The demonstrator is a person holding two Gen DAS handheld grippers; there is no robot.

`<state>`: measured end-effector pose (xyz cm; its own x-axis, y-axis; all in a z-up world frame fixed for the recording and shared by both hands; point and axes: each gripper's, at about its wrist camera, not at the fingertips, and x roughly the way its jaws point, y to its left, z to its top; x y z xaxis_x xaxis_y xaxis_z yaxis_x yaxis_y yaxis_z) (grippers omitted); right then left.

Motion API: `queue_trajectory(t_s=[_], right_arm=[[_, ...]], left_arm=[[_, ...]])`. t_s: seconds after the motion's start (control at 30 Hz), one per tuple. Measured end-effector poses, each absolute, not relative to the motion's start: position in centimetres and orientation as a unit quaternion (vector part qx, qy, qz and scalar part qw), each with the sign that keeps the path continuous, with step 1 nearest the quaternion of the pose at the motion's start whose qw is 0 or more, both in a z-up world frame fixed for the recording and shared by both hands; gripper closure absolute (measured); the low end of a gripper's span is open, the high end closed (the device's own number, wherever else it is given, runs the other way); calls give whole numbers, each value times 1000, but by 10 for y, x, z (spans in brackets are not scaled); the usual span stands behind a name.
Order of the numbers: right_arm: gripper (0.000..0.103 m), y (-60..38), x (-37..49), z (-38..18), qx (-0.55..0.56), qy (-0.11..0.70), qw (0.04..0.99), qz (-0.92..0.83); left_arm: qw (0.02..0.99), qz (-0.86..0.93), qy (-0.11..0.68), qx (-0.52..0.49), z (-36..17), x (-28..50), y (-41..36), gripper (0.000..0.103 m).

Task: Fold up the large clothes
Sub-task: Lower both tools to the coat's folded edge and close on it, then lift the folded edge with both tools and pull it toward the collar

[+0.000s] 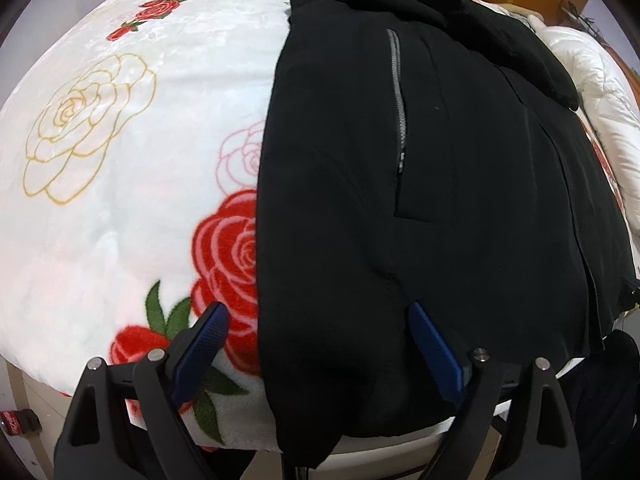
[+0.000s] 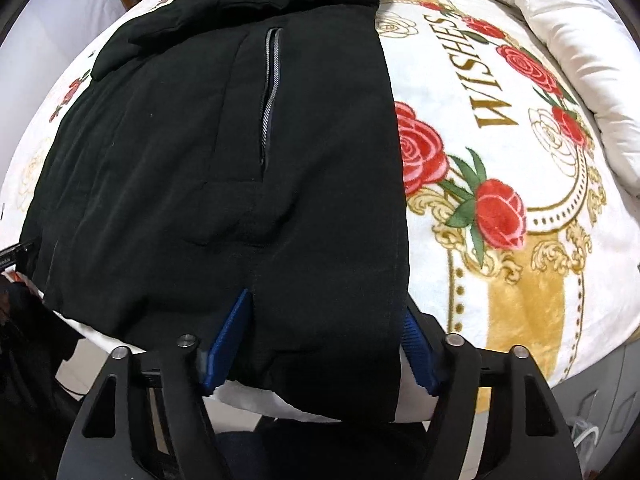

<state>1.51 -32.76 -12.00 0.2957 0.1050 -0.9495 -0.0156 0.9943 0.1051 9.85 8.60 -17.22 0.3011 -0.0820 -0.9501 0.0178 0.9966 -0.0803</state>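
The black jacket [image 1: 460, 200] lies on the rose-print blanket [image 1: 140, 160]; a white duvet [image 2: 568, 40] sits beside. Left claw [image 1: 316, 344] and right claw [image 2: 328, 336], spread, straddle its hem.

I count one black padded jacket [image 1: 460, 184] with two zipped pockets, one white rose-printed fleece blanket [image 1: 132, 152], one white quilted duvet [image 2: 568, 40], and two blue fingers [image 1: 434, 350] on each of my two grippers.
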Motion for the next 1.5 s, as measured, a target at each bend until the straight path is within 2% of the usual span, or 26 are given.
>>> queue_trajectory(t_s=[0.1,0.13,0.23,0.3,0.37,0.5,0.87,1.27,1.5], right_arm=[[44,-325,13,-118,31,589,807,41],[46,-324,12,-117,28,587,808,41],[53,-321,16,-112,23,585,810,43],[57,-320,17,-109,19,582,812,43],[72,-321,17,-106,13,577,816,38],[78,-323,18,-104,13,574,818,33],[85,-318,17,-89,-11,556,831,21],[86,-309,29,-41,-2,508,861,33],[86,-300,50,-13,1,476,878,49]], left_arm=[[808,-52,587,-18,-170,102,72,36],[810,-51,585,-6,-169,102,67,37],[813,-53,579,9,-167,102,60,49],[817,-49,575,17,-165,101,58,59],[820,-45,570,25,-163,101,55,66],[826,-39,561,41,-157,99,48,79],[850,-35,523,43,-122,90,45,84],[880,-58,469,47,-59,105,47,84],[890,-67,450,39,-41,120,45,84]])
